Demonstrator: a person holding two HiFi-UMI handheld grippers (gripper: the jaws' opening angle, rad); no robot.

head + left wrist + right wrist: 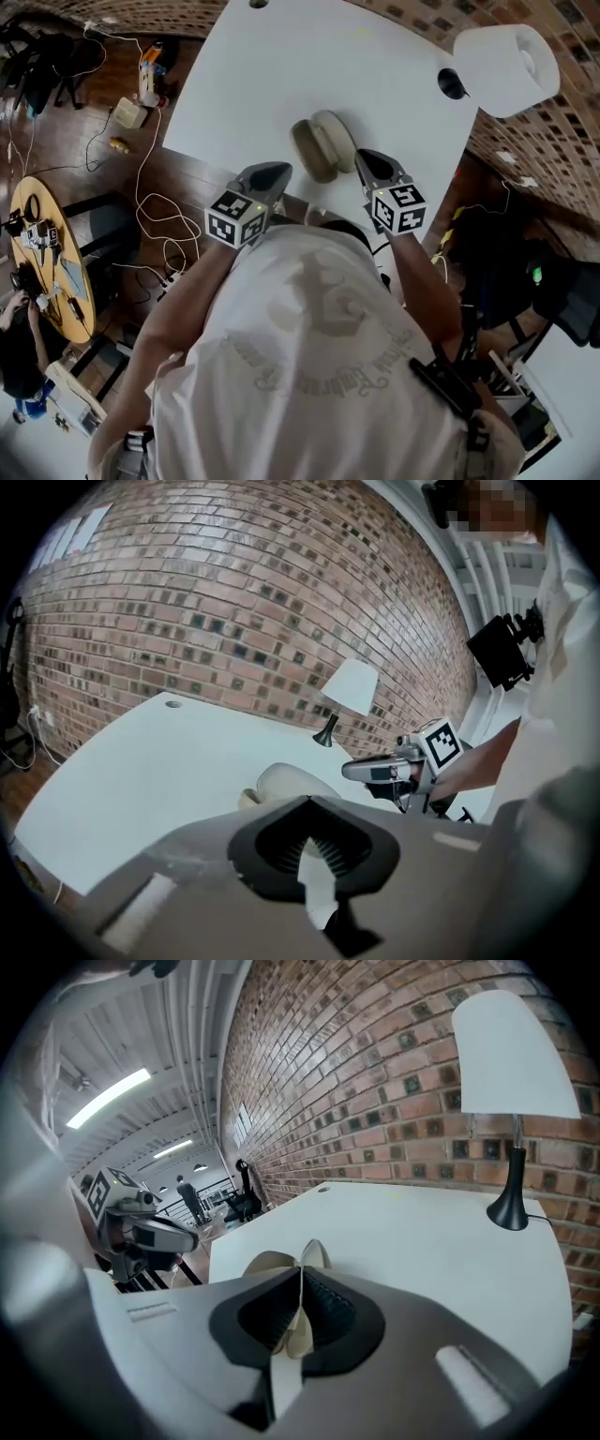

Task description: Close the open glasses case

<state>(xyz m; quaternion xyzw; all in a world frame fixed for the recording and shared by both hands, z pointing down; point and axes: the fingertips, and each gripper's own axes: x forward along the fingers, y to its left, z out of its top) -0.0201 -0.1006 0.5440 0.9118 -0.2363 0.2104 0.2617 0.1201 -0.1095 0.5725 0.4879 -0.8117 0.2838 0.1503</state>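
The beige glasses case (323,145) lies open on the white bench (281,66) near its front edge, so the closing is all left to do. The left gripper (274,172) and right gripper (367,161) flank it, fingers together, holding nothing.

Nothing legible is being shown. Arced lettering around an anchor emblem is being carried on the person's shirt (309,366), but it is too blurred to read. Black-and-white square markers are being displayed on the left gripper (278,170) and the right gripper (363,157).
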